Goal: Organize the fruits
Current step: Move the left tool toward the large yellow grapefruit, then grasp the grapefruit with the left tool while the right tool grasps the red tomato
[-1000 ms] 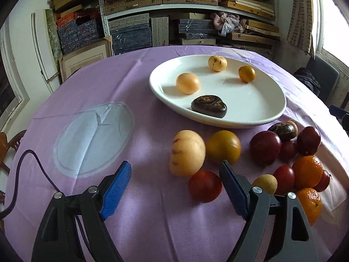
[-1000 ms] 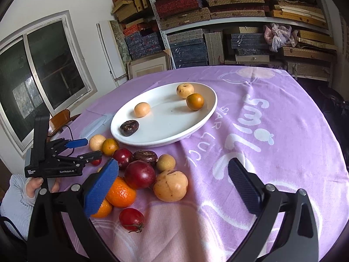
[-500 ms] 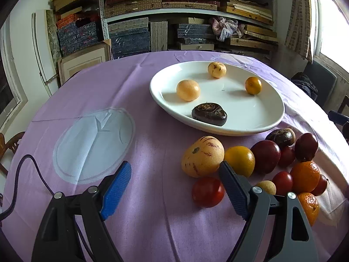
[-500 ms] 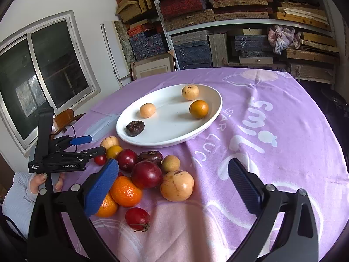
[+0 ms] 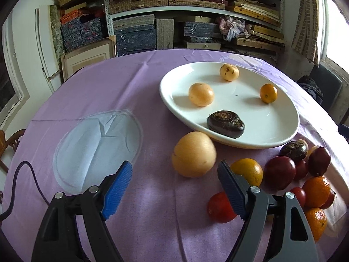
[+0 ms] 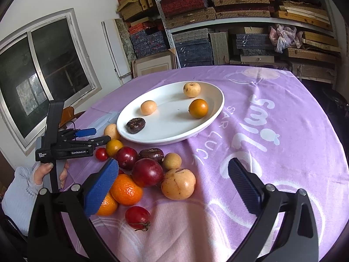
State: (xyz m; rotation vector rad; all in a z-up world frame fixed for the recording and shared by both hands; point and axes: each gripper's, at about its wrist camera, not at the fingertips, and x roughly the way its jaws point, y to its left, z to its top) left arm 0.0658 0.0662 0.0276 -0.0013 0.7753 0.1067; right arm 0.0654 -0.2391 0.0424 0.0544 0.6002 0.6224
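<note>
Purple tablecloth (image 6: 272, 100) before cluttered shelves (image 6: 240, 17)

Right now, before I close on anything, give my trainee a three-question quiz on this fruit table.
1. How many fruits lie in the white oval plate?
2. True or false: the left gripper is clamped on the big pale yellow fruit.
3. Which lies nearest the right gripper? A) the wrinkled dark brown fruit in the plate B) the large dark red plum C) the small orange fruit in the plate

Key: 1. Four. 2. False: its jaws are closing, but the fruit lies ahead of the fingertips, untouched, on the purple tablecloth. 3. B.
</note>
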